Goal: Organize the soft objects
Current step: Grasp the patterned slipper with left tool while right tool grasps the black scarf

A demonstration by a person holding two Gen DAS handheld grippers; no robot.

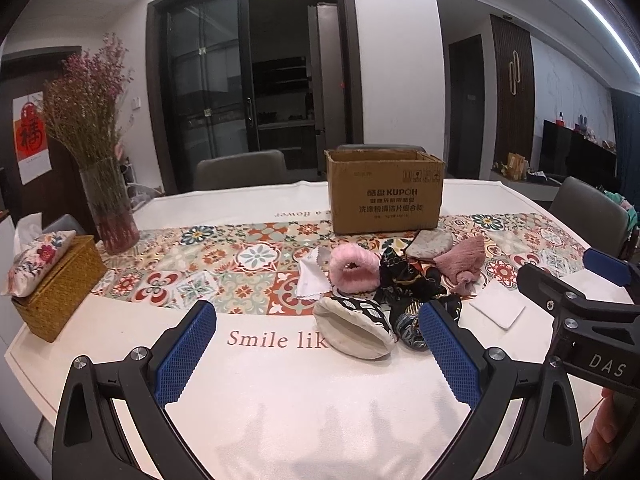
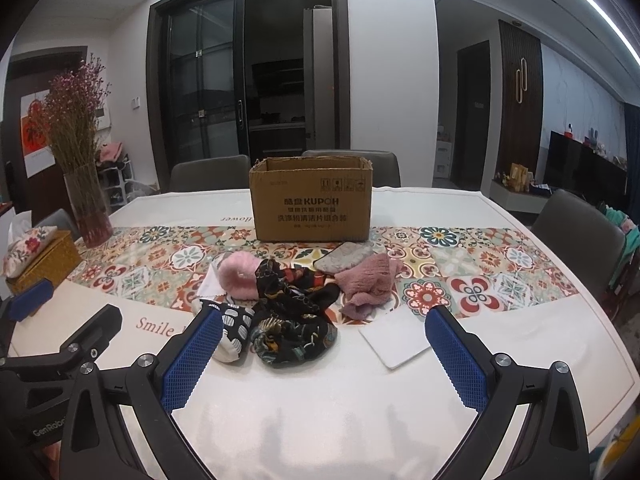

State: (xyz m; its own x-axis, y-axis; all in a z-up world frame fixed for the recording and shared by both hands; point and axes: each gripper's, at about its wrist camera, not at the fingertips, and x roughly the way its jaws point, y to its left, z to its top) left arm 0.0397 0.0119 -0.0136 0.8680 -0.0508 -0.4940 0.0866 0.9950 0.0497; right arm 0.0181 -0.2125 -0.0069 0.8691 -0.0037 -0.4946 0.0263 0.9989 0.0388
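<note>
A pile of soft things lies mid-table before an open cardboard box (image 1: 386, 192) (image 2: 314, 204): a fluffy pink ring (image 1: 354, 270) (image 2: 238, 274), a black patterned scarf (image 1: 408, 276) (image 2: 294, 312), a black-and-white mitt with cream lining (image 1: 354, 326) (image 2: 232, 332), a pink knit cloth (image 1: 462, 264) (image 2: 368, 284), a grey pouch (image 1: 430, 244) (image 2: 342, 258), a white cloth (image 1: 314, 278) and a white pad (image 1: 496, 306) (image 2: 394, 338). My left gripper (image 1: 318, 348) is open and empty, short of the mitt. My right gripper (image 2: 324, 356) is open and empty, short of the scarf.
A glass vase of dried flowers (image 1: 110, 204) (image 2: 86, 212) and a woven tissue box (image 1: 54, 288) (image 2: 44, 258) stand at the left. Grey chairs (image 1: 240, 172) (image 2: 576, 236) surround the table. The right gripper's body shows in the left wrist view (image 1: 580, 304).
</note>
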